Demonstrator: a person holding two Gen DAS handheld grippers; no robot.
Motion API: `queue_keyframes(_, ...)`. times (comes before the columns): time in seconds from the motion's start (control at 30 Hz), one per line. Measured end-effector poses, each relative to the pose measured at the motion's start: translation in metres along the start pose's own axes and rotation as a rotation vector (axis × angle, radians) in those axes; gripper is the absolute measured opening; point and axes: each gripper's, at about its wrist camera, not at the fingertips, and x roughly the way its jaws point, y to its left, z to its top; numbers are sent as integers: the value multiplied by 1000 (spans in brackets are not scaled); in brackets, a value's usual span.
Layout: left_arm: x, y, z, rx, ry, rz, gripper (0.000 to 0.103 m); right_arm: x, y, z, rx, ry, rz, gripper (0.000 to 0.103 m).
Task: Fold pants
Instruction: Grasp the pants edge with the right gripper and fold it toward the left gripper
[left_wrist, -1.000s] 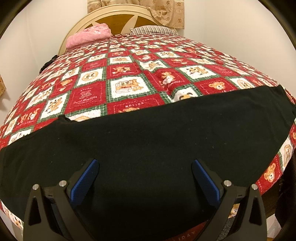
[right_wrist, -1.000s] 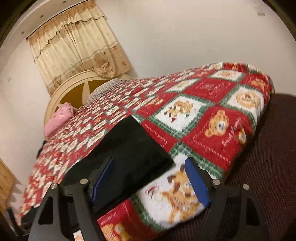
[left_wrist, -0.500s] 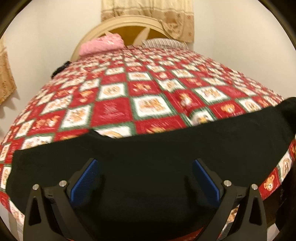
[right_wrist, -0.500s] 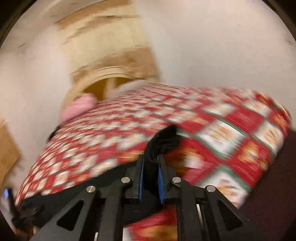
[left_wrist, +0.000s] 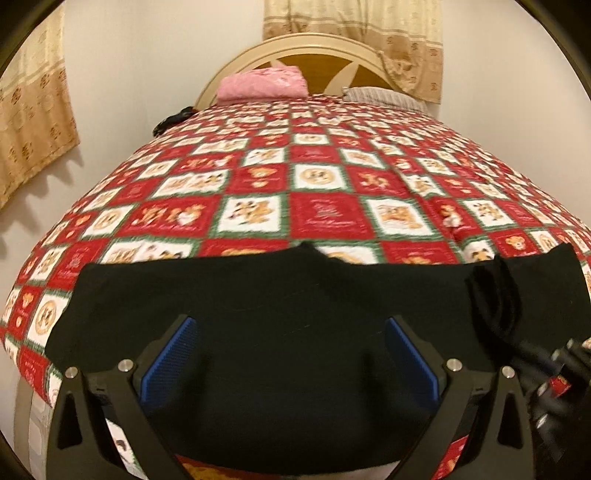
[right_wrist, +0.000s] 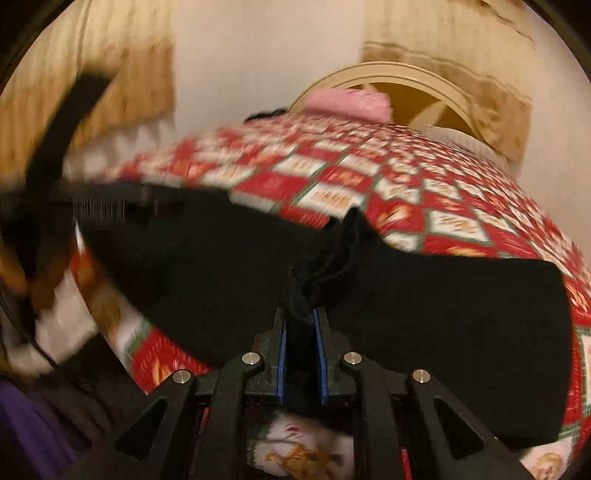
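Black pants (left_wrist: 280, 306) lie spread across the near edge of a bed with a red, white and green bear quilt (left_wrist: 321, 184). My left gripper (left_wrist: 291, 354) is open and empty, hovering just above the middle of the pants. My right gripper (right_wrist: 301, 332) is shut on a bunched fold of the pants (right_wrist: 332, 254), lifted off the bed. In the left wrist view this raised fold (left_wrist: 495, 295) and the right gripper (left_wrist: 546, 373) show at the right. The right wrist view is blurred.
A pink folded cloth (left_wrist: 264, 83) and a striped pillow (left_wrist: 384, 98) lie by the cream headboard (left_wrist: 306, 48) at the far end. Beige curtains (left_wrist: 29, 110) hang on the left wall. The bed's front edge is right below my grippers.
My right gripper shut on the pants' right end and has carried it up and leftward over the pants. My left gripper stayed open while its view swung left.
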Motion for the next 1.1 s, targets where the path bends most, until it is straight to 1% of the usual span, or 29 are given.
queue_keyframes(0.07, 4, 5, -2, -14, 9, 4, 103, -3, 7, -5, -20, -9, -8, 14)
queue_keyframes(0.2, 11, 5, -4, -29, 28, -14, 103, -6, 3, -8, -40, -13, 10, 15)
queue_keyframes(0.23, 12, 4, -4, -24, 30, -18, 103, -7, 4, -9, -50, -13, 12, 21)
queue_keyframes(0.27, 12, 2, -4, -16, 30, -21, 103, -11, 7, -9, -45, 1, 40, 35)
queue_keyframes(0.33, 9, -1, -5, 2, 25, -21, 103, -21, 4, -2, 21, 15, 185, 51)
queue_keyframes(0.37, 8, -2, -5, 10, 22, -21, 103, -32, -3, 3, 105, -2, 353, 51)
queue_keyframes(0.4, 7, -2, -5, 13, 18, -19, 103, -37, -10, 7, 147, -15, 420, 51)
queue_keyframes(0.43, 6, -2, -5, 14, 13, -18, 103, -47, -21, 13, 197, -57, 458, 51)
queue_keyframes(0.5, 5, -3, -4, 12, 9, -21, 103, -56, -38, 24, 219, -116, 374, 50)
queue_keyframes(0.53, 5, -4, -3, 11, 9, -24, 103, -56, -48, 29, 221, -135, 301, 41)
queue_keyframes(0.57, 6, -5, -3, 11, 10, -27, 103, -47, -61, 34, 233, -125, 204, 24)
queue_keyframes(0.6, 6, -7, -3, 14, 10, -28, 103, -39, -67, 37, 246, -106, 169, 19)
queue_keyframes(0.63, 5, -10, -3, 20, 10, -29, 103, -25, -74, 39, 266, -74, 140, 18)
queue_keyframes(0.67, 4, -11, -3, 27, 9, -29, 103, -6, -77, 38, 276, -33, 129, 16)
queue_keyframes(0.73, 0, -15, -4, 40, 2, -28, 103, 19, -71, 38, 268, 12, 135, 13)
queue_keyframes(0.77, -1, -16, -4, 45, -2, -24, 103, 37, -62, 36, 272, 55, 159, 13)
queue_keyframes(0.87, -3, -18, -2, 52, -7, -25, 103, 45, -54, 40, 255, 39, 151, 16)
queue_keyframes(0.9, -2, -20, -1, 58, -7, -28, 103, 45, -55, 42, 261, 39, 167, 16)
queue_keyframes(0.93, -2, -24, 1, 69, -8, -31, 103, 40, -59, 42, 276, 38, 208, 16)
queue_keyframes(0.97, -2, -28, 3, 81, -12, -34, 103, 38, -64, 43, 298, 29, 266, 16)
queue_keyframes(1.0, -2, -31, 5, 89, -18, -39, 103, 27, -73, 44, 338, -4, 333, 16)
queue_keyframes(1.03, -3, -36, 8, 97, -27, -50, 103, 12, -81, 43, 367, -49, 343, 16)
queue_keyframes(1.07, -5, -44, 13, 106, -41, -72, 103, -3, -90, 45, 388, -92, 331, 16)
queue_keyframes(1.1, -6, -49, 16, 110, -47, -86, 103, -21, -104, 45, 408, -132, 295, 16)
